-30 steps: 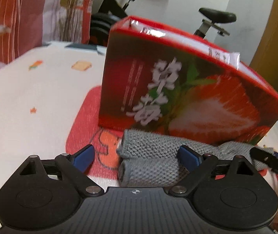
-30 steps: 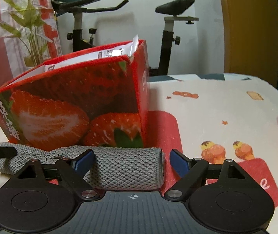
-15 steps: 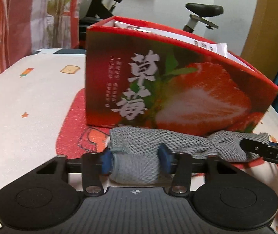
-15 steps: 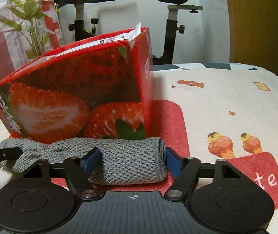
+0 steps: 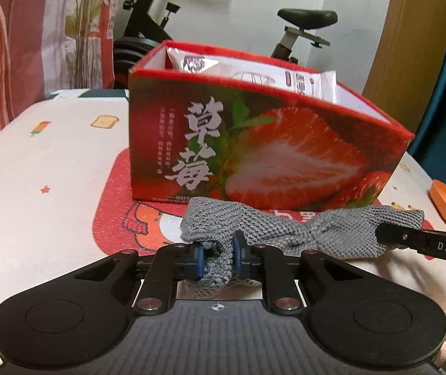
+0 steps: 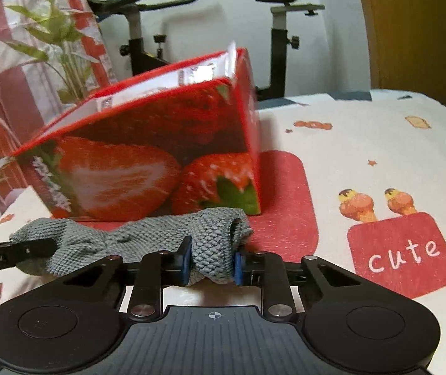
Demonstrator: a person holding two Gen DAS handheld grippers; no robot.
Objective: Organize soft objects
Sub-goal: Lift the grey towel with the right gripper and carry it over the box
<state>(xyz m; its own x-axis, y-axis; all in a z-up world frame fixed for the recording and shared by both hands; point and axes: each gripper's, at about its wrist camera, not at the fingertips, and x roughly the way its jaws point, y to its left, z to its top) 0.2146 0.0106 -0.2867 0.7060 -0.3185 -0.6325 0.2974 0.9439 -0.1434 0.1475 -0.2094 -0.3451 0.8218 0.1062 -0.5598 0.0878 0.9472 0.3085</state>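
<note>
Before the strawberry box [image 5: 254,143], both claws [image 5: 217,261] [image 6: 212,264] pinch the grey towel [image 5: 285,228], hiding its ends.

left wrist view: camera sits low over the tablecloth [image 5: 51,162], just behind the left gripper [image 5: 217,257], facing the long printed side of the strawberry box [image 5: 254,156] at close range. right wrist view: equally low behind the right gripper [image 6: 212,264], facing the same box [image 6: 160,162] obliquely (its right corner nearest). both share the box, grey knitted cloth [image 5: 285,228] [image 6: 148,234] and exercise bike [image 5: 304,22] [image 6: 279,6].
</note>
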